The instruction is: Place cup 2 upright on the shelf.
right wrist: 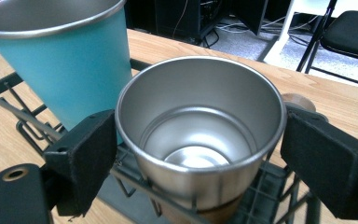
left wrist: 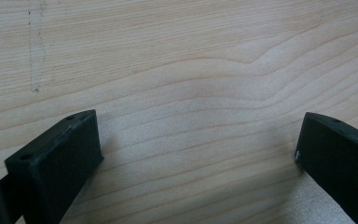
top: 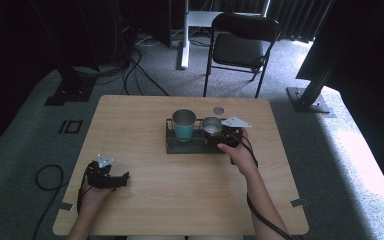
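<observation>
Right gripper (right wrist: 200, 154) brackets the steel cup (right wrist: 200, 135) — jaws at either side of its wall, contact apparent, so grasping. Cup stands upright in the black wire rack (top: 172, 145), just beside the teal cup (top: 184, 125). Left gripper (left wrist: 198, 154) released — jaws wide apart over bare counter (top: 180, 190).
</observation>
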The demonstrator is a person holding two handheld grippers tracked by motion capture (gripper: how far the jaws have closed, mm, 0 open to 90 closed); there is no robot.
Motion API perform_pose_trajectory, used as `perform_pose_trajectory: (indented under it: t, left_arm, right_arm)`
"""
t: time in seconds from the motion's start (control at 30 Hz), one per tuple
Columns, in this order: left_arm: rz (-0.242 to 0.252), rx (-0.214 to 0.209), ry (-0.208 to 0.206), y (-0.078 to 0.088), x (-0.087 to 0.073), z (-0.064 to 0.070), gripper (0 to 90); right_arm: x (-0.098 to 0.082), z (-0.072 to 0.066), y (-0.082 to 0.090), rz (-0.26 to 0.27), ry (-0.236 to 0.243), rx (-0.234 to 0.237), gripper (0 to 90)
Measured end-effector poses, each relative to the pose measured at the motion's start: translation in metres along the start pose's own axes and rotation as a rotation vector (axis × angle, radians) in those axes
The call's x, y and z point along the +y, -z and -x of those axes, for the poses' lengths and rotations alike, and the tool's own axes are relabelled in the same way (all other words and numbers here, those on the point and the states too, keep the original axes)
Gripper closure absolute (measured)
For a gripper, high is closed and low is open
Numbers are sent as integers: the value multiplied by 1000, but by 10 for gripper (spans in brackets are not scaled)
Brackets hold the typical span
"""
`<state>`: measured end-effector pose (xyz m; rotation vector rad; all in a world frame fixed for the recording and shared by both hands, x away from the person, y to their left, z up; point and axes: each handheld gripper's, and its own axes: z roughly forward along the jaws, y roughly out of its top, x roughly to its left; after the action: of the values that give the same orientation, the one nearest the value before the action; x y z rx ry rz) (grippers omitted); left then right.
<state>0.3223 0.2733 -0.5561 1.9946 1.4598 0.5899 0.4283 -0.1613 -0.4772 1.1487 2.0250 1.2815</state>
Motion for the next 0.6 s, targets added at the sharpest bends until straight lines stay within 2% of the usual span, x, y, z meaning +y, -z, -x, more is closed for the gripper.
perform_pose_trajectory:
  t: [0.27,0.6]
  left_arm:
    - [0,0,0,0,0,0,8]
    - [0,0,0,0,0,0,8]
  right_arm:
    - [-5,5,12,13,15,-8,107]
    - [-14,14,29,23,5,-12,107]
